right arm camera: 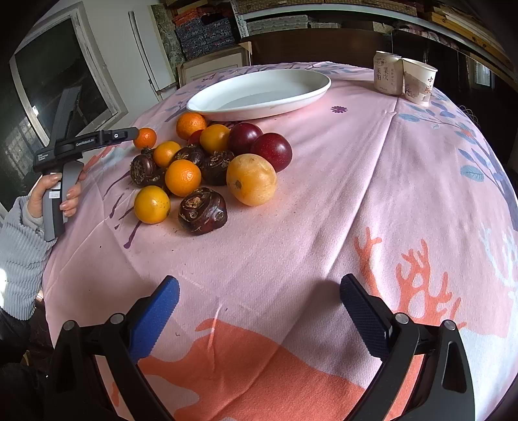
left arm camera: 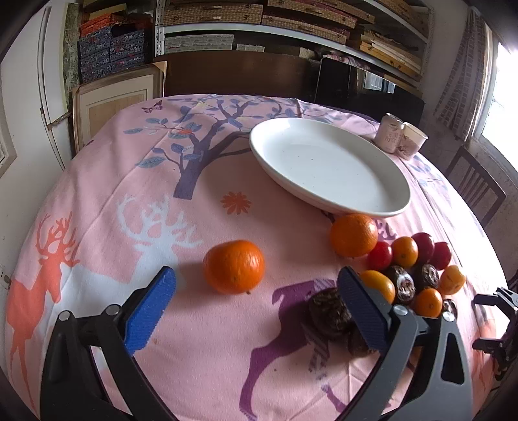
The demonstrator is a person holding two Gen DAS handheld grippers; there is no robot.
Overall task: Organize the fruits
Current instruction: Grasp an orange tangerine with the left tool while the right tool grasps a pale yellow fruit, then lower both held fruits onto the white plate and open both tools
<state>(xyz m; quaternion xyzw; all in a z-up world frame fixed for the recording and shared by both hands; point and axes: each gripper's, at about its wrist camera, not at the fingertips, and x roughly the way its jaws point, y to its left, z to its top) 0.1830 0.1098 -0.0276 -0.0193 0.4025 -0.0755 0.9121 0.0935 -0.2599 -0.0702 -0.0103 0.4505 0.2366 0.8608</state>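
An empty white oval plate (left arm camera: 327, 162) (right arm camera: 259, 94) lies toward the back of the pink tablecloth. In the left wrist view my left gripper (left arm camera: 257, 299) is open just short of a lone orange (left arm camera: 233, 266). A second orange (left arm camera: 353, 235) sits by the plate's rim. The fruit pile (right arm camera: 207, 165) holds small oranges, red plums (right arm camera: 271, 151) and dark water chestnuts (right arm camera: 202, 210). My right gripper (right arm camera: 259, 311) is open over bare cloth, well short of the pile. The left gripper (right arm camera: 74, 145) also shows at the left, held by a hand.
A drink can (right arm camera: 388, 73) and a paper cup (right arm camera: 418, 81) stand at the back right of the table. A chair (left arm camera: 476, 186) is to the right, shelves with boxes (left arm camera: 259, 19) behind. The round table edge falls away on all sides.
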